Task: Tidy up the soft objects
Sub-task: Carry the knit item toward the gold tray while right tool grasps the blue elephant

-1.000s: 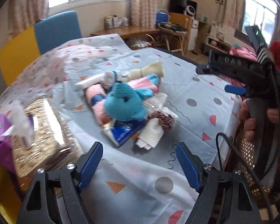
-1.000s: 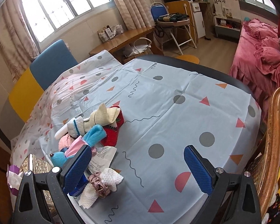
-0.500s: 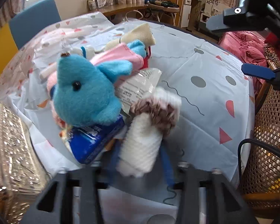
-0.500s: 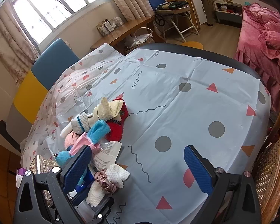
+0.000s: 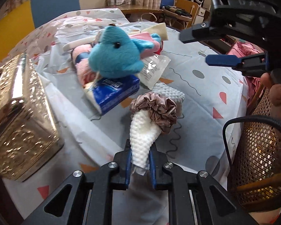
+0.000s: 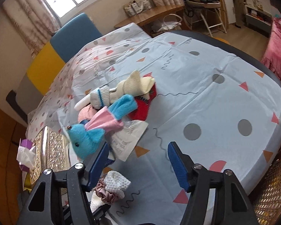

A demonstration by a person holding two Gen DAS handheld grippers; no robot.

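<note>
My left gripper (image 5: 140, 154) is shut on the near end of a white bumpy cloth (image 5: 143, 133), which has a mauve scrunchie (image 5: 155, 110) wrapped round it. Both lie on the patterned tablecloth (image 5: 206, 93). Behind them is a pile with a blue plush toy (image 5: 116, 56) on a blue tissue pack (image 5: 114, 91). In the right wrist view the same cloth (image 6: 116, 183) and scrunchie (image 6: 103, 192) sit low at the left, and the plush toy (image 6: 86, 138) lies beside rolled socks (image 6: 121, 90). My right gripper (image 6: 138, 159) hovers over the tablecloth, its jaws closing with nothing between them.
A gold embossed box (image 5: 18, 112) stands at the left by the table edge. A clear printed packet (image 5: 153, 69) and a red knitted piece (image 6: 142, 108) lie in the pile. A wicker chair (image 5: 260, 150) is at the right. A hand (image 5: 277, 91) holds the right gripper.
My left gripper came down to the pile and shut on the white cloth's end. The right gripper's jaws have narrowed and it has swung nearer the pile.
</note>
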